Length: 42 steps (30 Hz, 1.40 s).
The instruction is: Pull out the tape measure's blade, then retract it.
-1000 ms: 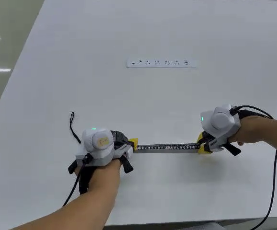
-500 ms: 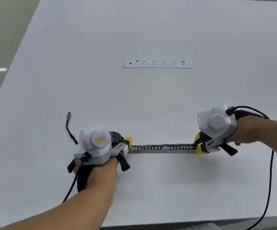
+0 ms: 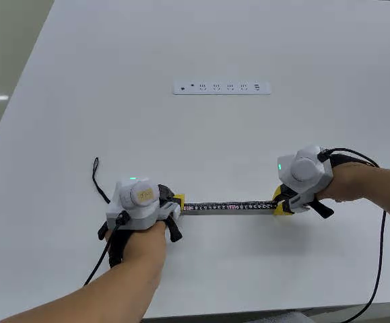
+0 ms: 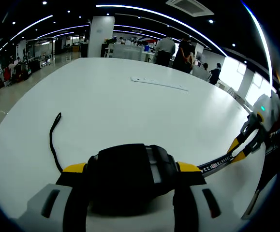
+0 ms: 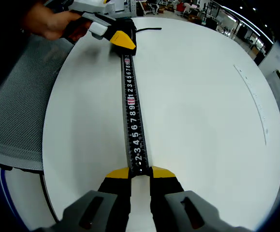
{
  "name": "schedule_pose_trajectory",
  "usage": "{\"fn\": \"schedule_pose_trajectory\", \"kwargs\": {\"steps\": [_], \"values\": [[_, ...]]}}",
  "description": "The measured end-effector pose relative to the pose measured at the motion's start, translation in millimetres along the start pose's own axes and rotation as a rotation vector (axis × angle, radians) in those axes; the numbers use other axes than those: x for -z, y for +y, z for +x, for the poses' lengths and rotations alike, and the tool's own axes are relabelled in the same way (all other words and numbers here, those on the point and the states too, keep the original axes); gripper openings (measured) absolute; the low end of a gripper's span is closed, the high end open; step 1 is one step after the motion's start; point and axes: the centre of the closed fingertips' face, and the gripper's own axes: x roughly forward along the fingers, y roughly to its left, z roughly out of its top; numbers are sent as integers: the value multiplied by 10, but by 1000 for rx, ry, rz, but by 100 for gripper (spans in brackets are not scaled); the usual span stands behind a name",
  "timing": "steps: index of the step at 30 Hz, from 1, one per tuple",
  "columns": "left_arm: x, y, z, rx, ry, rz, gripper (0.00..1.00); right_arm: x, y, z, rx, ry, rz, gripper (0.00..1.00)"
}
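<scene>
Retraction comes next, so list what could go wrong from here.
1. The right gripper pinches the blade only at its very tip; if it slips, the blade may whip back toward the case.
2. The left gripper clamps the rounded case by its sides; a pull along the stretched blade could twist it loose onto the table.

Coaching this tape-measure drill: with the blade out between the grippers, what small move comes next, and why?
Probably ease the right gripper toward the case so the blade feeds back in: the blade is already out, its tip clamped in that gripper, the case held by the left gripper.
</scene>
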Motion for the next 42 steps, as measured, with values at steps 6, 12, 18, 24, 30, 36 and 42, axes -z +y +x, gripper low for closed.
{"fn": "schedule_pose_trajectory", "kwargs": {"steps": [6,12,18,24,30,36,42], "values": [[10,-2,0,6,8,7,68,-2,2,-1,0,0,6,13],[13,-4,-1,18,1,34,67,0,5,3,1,1,2,13],[7,-6,4,26,-5,47,67,-7,10,5,5,-10,15,13],[8,-5,1,29,-3,53,67,-27,7,7,13,-19,25,13],[1,-9,5,34,-4,52,67,-33,5,6,13,-19,20,13],[-2,-11,6,40,-10,53,67,-38,7,4,16,-18,20,13],[-4,-14,7,42,-13,54,66,-60,9,4,16,-20,25,14]]}}
